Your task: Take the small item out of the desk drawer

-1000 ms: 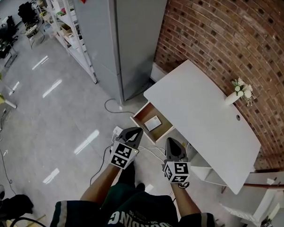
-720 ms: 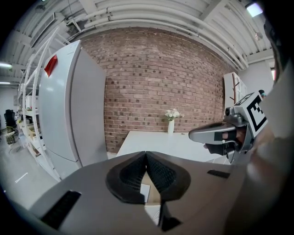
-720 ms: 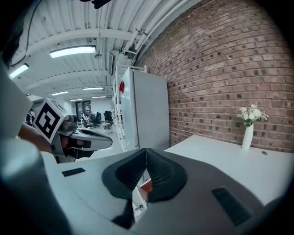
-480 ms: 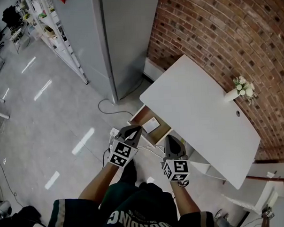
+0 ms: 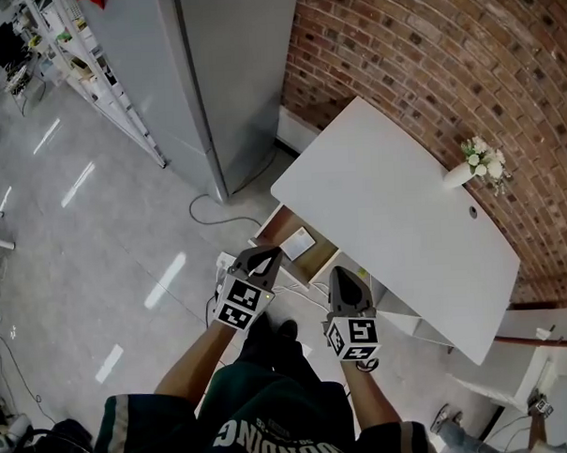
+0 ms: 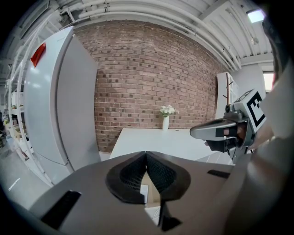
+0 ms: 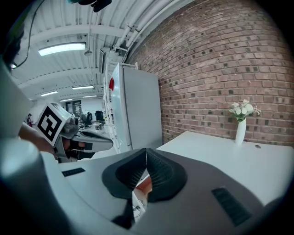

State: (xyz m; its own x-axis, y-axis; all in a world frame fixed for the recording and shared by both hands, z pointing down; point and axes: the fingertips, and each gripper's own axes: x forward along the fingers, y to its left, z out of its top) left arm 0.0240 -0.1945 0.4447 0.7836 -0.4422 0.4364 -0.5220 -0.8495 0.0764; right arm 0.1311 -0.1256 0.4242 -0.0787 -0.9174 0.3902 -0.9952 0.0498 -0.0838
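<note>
Small item (image 5: 298, 241) lies in drawer (image 5: 276, 230), just beyond left gripper fingers (image 5: 263, 262)

Sm. flat white item (image 5: 299, 241) in open brown desk drawer (image 5: 276, 228).

Drawer (image 5: 276, 227) stands pulled out from under the desk (image 5: 386, 207). Its front part is open from above; its rear lies beneath the desk top. A white item (image 5: 299, 241) lies inside with bare wood around it.

The left gripper (image 5: 271, 256), jaws together, hangs at the drawer front. The right gripper (image 5: 345, 276), also closed, is beside it at the desk edge.

A grey cabinet (image 5: 230, 73) stands left of the drawer, with open floor (image 5: 96, 238) between. A cable (image 5: 213, 213) and power strip (image 5: 225, 264) lie there. A vase (image 5: 458, 175) stands at the desk's far edge, well apart from the drawer.
</note>
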